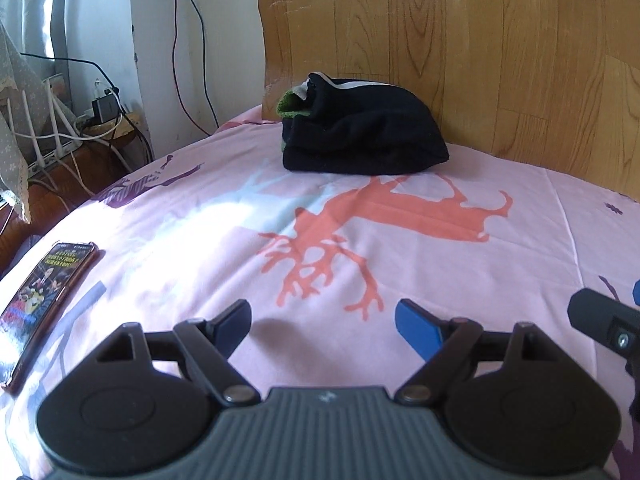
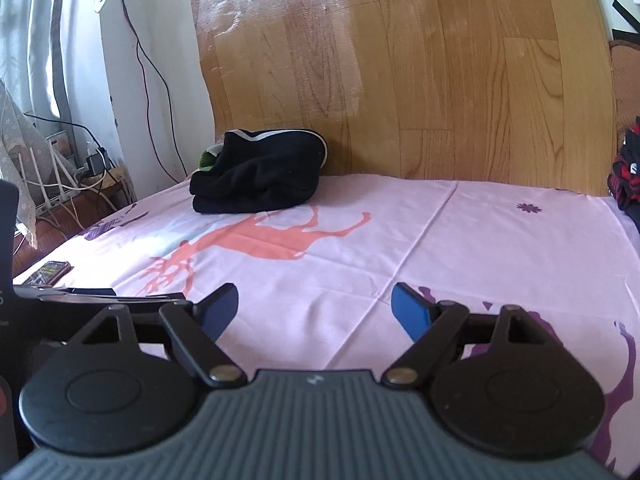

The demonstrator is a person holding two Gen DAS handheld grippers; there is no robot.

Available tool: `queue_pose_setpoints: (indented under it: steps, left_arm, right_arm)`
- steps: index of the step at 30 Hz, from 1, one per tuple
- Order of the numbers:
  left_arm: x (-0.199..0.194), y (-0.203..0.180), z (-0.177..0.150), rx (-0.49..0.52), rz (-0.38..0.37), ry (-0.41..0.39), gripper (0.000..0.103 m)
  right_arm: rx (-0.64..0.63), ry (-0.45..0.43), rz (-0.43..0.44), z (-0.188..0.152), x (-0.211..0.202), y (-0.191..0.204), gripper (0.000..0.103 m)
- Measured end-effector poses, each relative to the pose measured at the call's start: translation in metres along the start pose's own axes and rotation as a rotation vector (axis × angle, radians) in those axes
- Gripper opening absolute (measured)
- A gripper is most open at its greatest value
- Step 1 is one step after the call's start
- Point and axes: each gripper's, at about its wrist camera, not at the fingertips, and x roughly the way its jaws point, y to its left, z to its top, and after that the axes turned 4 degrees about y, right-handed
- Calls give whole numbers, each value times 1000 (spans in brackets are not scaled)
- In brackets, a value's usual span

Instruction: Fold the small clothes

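Blue pads on black fingers (image 1: 418,330), and under them a pink bedsheet (image 1: 440,280) printed with a coral deer (image 1: 360,216) and purple shapes. Beyond the fingers, a black folded pile (image 1: 360,136) showing green and a white trim, against a wood-grain headboard (image 1: 460,48).

The folded clothes pile (image 1: 362,136) sits on the bed (image 1: 400,264), right against the headboard (image 1: 460,40) behind it. A phone (image 1: 46,300) lies well left of the pile, nearer the bed's front edge.
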Motion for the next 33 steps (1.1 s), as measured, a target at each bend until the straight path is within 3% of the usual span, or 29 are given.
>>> queue_pose_setpoints:
  steps: [8, 15, 33]
  left_arm:
    - [0, -1, 0, 10, 0, 0, 90]
    - [-3, -1, 0, 0, 21, -18, 102]
    - [8, -1, 1, 1, -16, 50, 103]
  right_arm:
    - [45, 5, -6, 1, 0, -6, 86]
    - [84, 14, -23, 2, 0, -11, 86]
    - [113, 30, -44, 2, 3, -14, 89]
